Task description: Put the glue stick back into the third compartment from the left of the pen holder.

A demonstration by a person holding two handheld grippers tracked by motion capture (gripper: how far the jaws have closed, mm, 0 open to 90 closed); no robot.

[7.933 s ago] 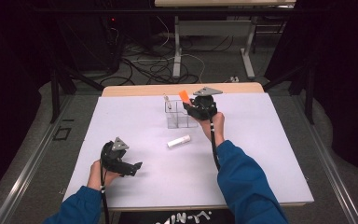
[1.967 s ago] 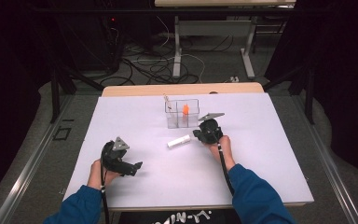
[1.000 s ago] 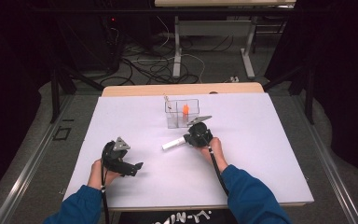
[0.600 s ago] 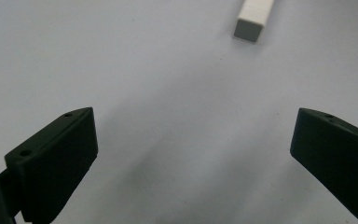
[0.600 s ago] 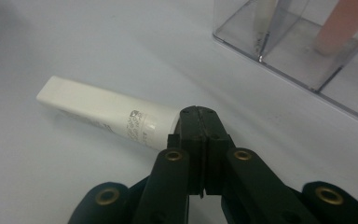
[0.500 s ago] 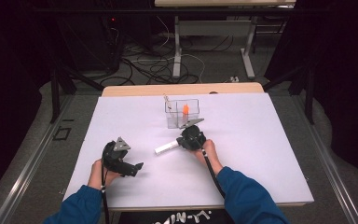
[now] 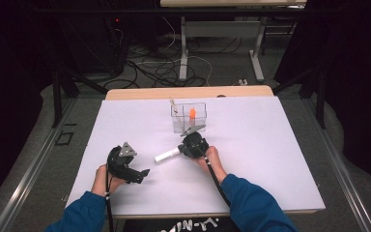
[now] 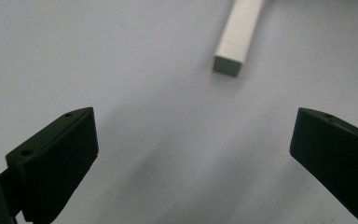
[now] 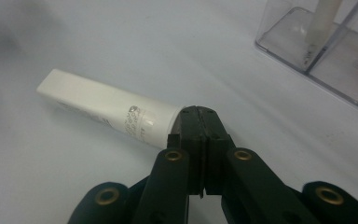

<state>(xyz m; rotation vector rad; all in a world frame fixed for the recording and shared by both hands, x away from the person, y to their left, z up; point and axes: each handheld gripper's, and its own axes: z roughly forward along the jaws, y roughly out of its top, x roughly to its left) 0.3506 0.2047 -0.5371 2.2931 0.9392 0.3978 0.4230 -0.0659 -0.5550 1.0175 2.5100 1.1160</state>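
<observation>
R claw [image 9: 196,122] pressed together at white tube [image 9: 107,109], its small print unreadable; L claw [image 8: 191,154] spread

A white sheet covers the wooden bench [image 7: 319,159]. Beyond it, black cables [image 7: 149,67] tangle across the grey floor [image 7: 222,72] beneath a white-legged desk [image 7: 220,29]. The surroundings lie dark.

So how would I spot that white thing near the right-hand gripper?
Find the white table, then the clear box near its far edge. Just in front lies a white tube, flat, the shut right gripper at one end; the box's sticks stand upright.
</observation>
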